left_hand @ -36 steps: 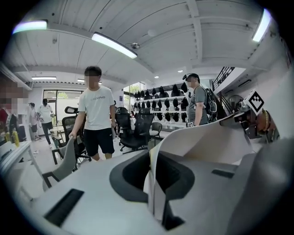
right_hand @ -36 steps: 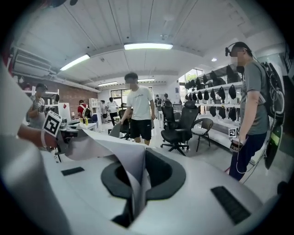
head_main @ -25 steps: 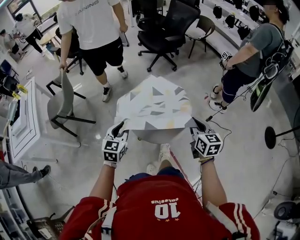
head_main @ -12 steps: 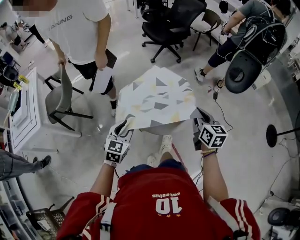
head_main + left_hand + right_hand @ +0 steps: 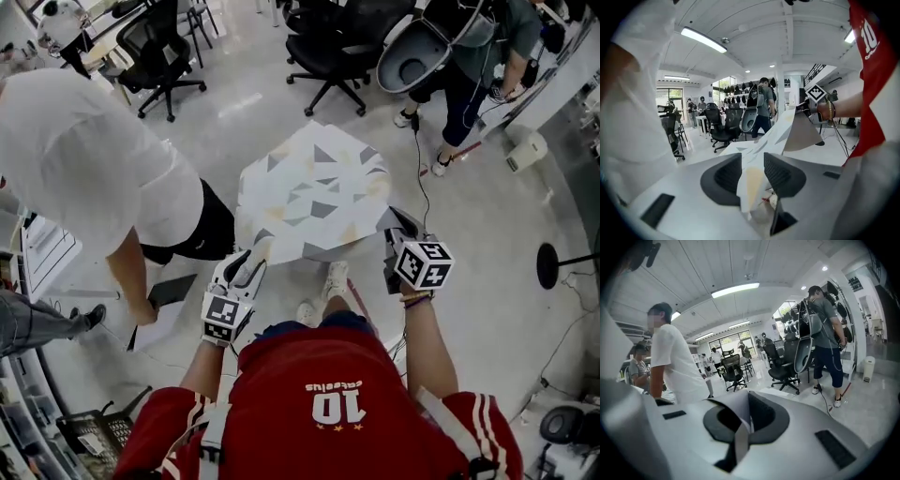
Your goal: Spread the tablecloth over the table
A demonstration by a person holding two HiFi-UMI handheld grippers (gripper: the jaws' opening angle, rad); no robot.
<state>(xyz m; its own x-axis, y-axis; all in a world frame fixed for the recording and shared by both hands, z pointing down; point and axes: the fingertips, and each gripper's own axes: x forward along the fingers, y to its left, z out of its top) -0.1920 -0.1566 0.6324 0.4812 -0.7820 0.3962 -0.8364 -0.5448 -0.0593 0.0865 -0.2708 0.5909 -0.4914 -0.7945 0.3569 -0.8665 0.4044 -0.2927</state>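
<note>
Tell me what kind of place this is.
Probably an open office or lab workspace: black rolling office chairs on a shiny hard floor, with long strip lights on the ceiling.

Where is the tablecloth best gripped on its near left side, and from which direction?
The tablecloth, by its near-left corner, approached from the person's side: it hangs free there as a thin flap. The left gripper's jaws have just been opening, with it loose between them.
</note>
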